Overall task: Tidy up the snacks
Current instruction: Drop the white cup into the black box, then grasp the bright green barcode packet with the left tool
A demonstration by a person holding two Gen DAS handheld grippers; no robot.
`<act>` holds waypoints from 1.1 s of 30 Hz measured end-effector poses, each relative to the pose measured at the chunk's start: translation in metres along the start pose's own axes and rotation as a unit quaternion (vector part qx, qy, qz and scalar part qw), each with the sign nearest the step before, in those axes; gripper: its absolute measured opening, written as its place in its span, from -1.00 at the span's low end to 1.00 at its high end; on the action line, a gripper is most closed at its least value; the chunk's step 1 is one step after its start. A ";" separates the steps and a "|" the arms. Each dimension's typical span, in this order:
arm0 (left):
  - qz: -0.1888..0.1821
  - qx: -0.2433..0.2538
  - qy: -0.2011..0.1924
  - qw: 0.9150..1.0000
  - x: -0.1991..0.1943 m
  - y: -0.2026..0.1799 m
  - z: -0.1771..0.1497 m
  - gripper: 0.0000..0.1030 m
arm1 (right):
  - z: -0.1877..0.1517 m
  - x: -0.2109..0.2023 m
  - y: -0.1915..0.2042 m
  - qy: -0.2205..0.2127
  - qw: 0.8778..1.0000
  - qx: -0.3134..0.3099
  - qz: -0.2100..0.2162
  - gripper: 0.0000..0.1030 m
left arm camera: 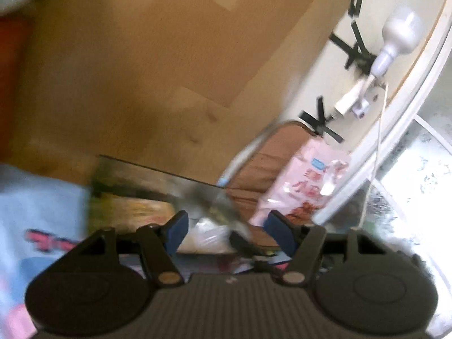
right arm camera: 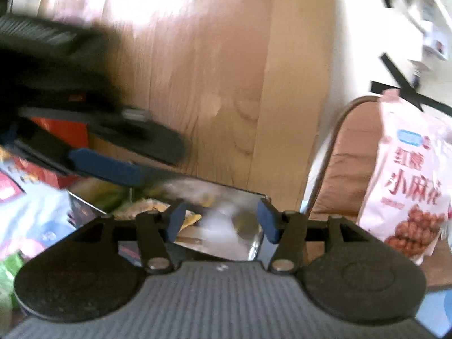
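Both views are motion-blurred. My left gripper (left arm camera: 226,230) is open and empty above a shiny metal tray (left arm camera: 158,173) holding yellow-green snack packets (left arm camera: 135,209). My right gripper (right arm camera: 221,220) is open and empty over the same tray (right arm camera: 248,195) and its yellow packets (right arm camera: 149,207). The left gripper also shows in the right wrist view (right arm camera: 107,166), reaching in from the left over the tray's edge. A pink snack bag with red lettering (right arm camera: 406,180) leans on a brown chair seat (right arm camera: 350,163) at the right; it also shows in the left wrist view (left arm camera: 302,180).
A wooden panel (left arm camera: 141,70) rises behind the tray. A light blue and pink bag (left arm camera: 36,214) lies at the left. Red and blue packets (right arm camera: 34,186) and a green one (right arm camera: 8,271) lie left of the tray. A white lamp (left arm camera: 395,36) hangs on a taped wall.
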State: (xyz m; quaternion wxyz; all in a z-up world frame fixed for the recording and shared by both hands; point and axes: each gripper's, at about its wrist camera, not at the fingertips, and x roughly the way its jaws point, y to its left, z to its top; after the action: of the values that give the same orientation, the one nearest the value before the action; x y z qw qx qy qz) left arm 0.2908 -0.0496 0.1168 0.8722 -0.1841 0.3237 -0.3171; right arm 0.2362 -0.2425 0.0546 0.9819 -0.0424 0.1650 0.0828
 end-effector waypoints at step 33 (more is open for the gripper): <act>0.044 -0.084 0.027 0.995 -0.059 0.058 -0.050 0.03 | -0.025 -0.015 0.066 0.123 0.946 0.191 0.233 -0.37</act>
State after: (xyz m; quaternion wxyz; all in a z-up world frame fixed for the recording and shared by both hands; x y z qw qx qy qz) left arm 0.2472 0.0265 0.0762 0.8577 -0.2336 0.3808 -0.2545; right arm 0.2028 -0.1821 0.0323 0.8969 0.1757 0.3026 0.2705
